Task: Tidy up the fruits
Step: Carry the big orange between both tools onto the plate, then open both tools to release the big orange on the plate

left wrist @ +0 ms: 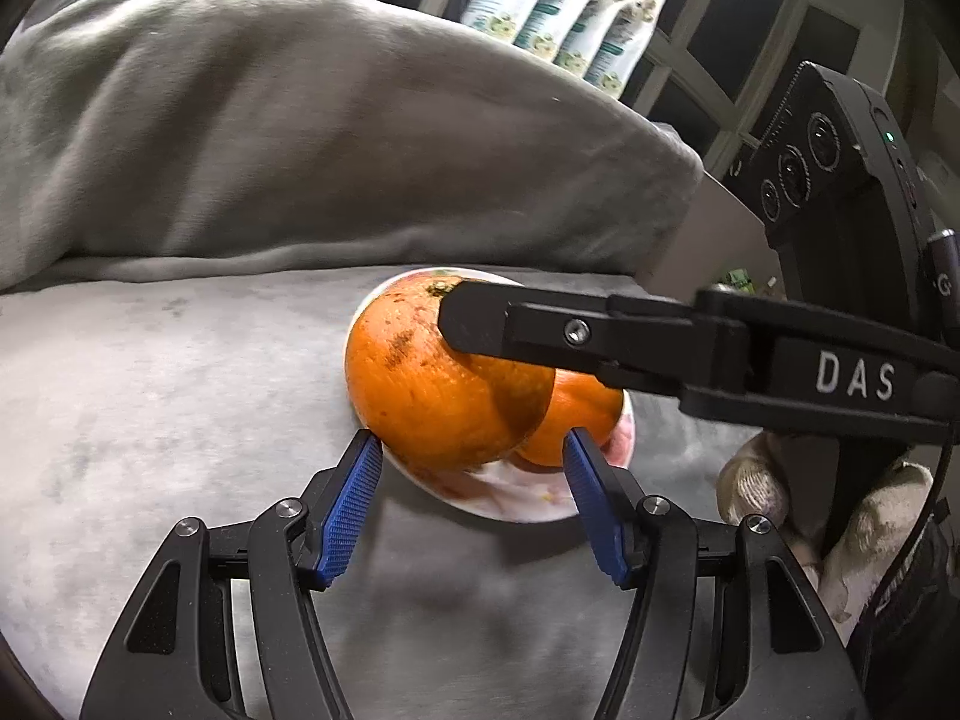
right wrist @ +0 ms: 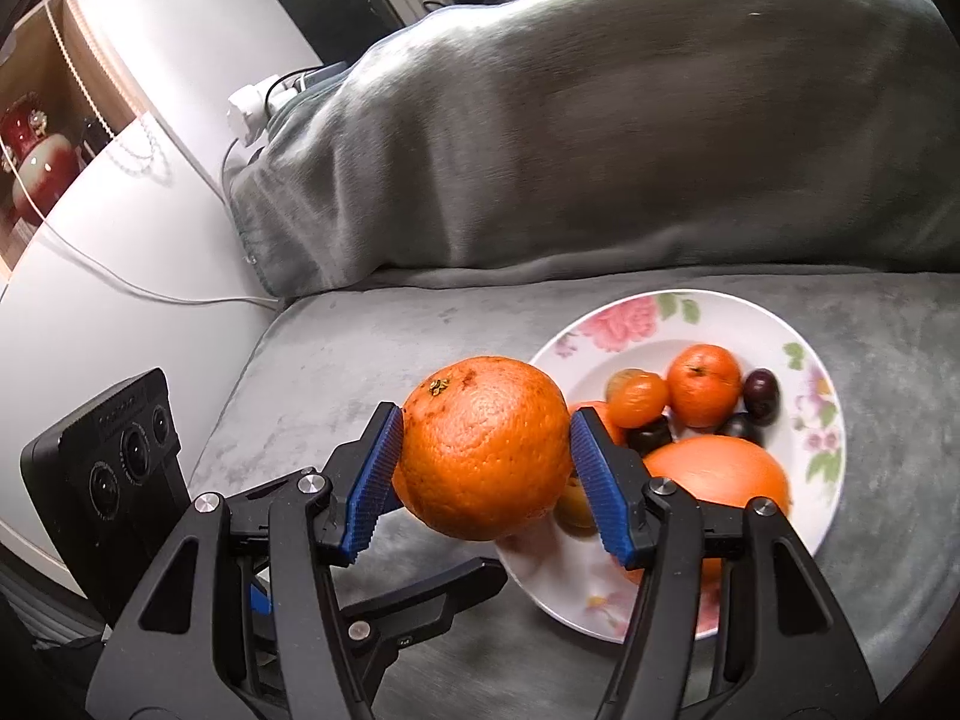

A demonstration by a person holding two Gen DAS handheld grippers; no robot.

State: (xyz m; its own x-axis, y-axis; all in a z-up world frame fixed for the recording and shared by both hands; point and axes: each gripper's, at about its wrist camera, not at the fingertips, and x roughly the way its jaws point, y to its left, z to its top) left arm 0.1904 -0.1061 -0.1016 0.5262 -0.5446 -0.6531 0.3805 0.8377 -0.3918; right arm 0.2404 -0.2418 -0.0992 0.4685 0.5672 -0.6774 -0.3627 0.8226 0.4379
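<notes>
- The right gripper (right wrist: 483,459) clamps a large, round, pebbly-skinned orange (right wrist: 485,447) between its blue ribbed pads (right wrist: 379,474), the fruit held clear above the near-left rim of the plate.
- The pads bite near the orange's middle; on a round, waxy skin a slight tilt could let it roll out and drop.
- The left gripper (left wrist: 474,498) is spread wide and empty, just short of the plate, close under the held orange; the two tools could knock together.
- The white floral china plate (right wrist: 624,315) already carries a second big orange (right wrist: 720,471), two small tangerines (right wrist: 703,383) and dark plums (right wrist: 761,387); a hard landing may scatter them.
- The plate sits on a soft grey plush sofa seat (right wrist: 384,348), so pressure on its rim may tip it.
</notes>
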